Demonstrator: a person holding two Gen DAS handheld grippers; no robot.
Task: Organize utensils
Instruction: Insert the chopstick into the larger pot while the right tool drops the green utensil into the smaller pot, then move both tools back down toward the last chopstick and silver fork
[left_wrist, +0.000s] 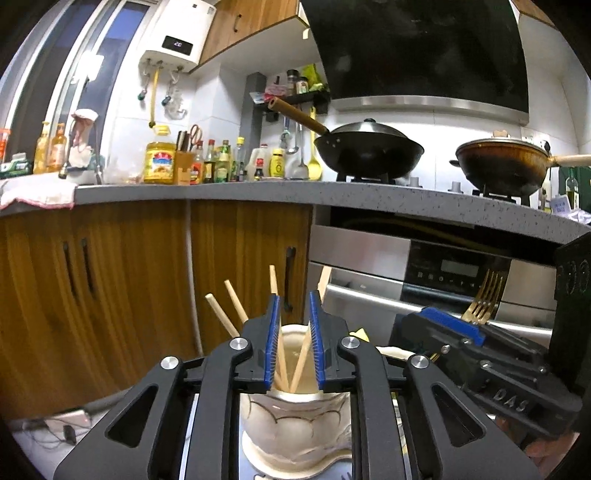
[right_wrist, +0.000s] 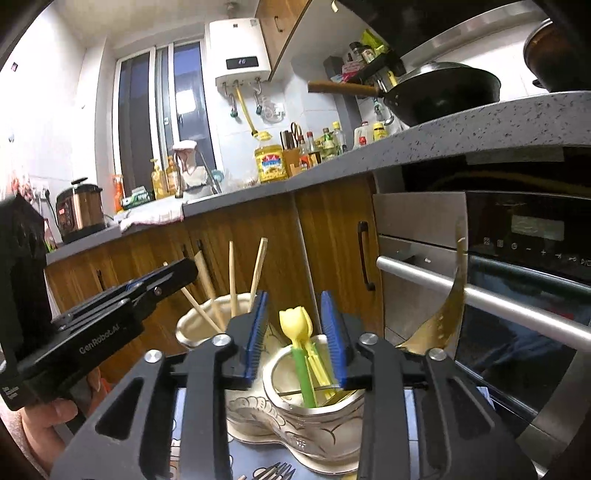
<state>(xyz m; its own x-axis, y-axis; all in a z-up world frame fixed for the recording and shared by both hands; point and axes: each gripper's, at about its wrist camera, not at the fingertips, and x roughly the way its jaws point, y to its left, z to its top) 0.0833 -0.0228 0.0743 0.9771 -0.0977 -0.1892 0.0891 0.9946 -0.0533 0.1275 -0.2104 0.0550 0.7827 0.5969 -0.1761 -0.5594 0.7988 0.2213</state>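
1. Chopsticks (left_wrist: 295, 363) stand in the left cup (left_wrist: 291, 424) of a cream ceramic twin holder, leaning apart so their tops fan out above the rim; the holder sits on a metal surface low in both views.
2. In the right wrist view the holder's nearer cup (right_wrist: 314, 413) carries a yellow and green plastic utensil (right_wrist: 301, 354) standing upright, its tulip-shaped head above the rim; the farther cup (right_wrist: 199, 325) holds the chopsticks.
3. Left gripper (left_wrist: 293, 301) hovers right over the chopstick cup, its blue pads narrowly parted with two sticks rising between them; the pads do not press on either stick.
4. Right gripper (right_wrist: 294, 299) stands moderately apart around the yellow head, with a gap on both sides, so nothing is clamped.
5. A gold fork (left_wrist: 484, 299) shows beside the right gripper in the left wrist view, tines up; whether anything bears it I cannot tell; a blurred gold shape (right_wrist: 443, 317) appears right of the right gripper in its own view.
6. Fork tines (right_wrist: 275, 470) lie on the metal surface just in front of the holder.
7. Open room is tight: wooden cabinet doors (left_wrist: 129, 295) close behind the holder, the oven's steel handle (right_wrist: 480, 295) to the right, and the grey countertop edge (left_wrist: 258, 190) overhanging above; the two grippers sit close side by side.
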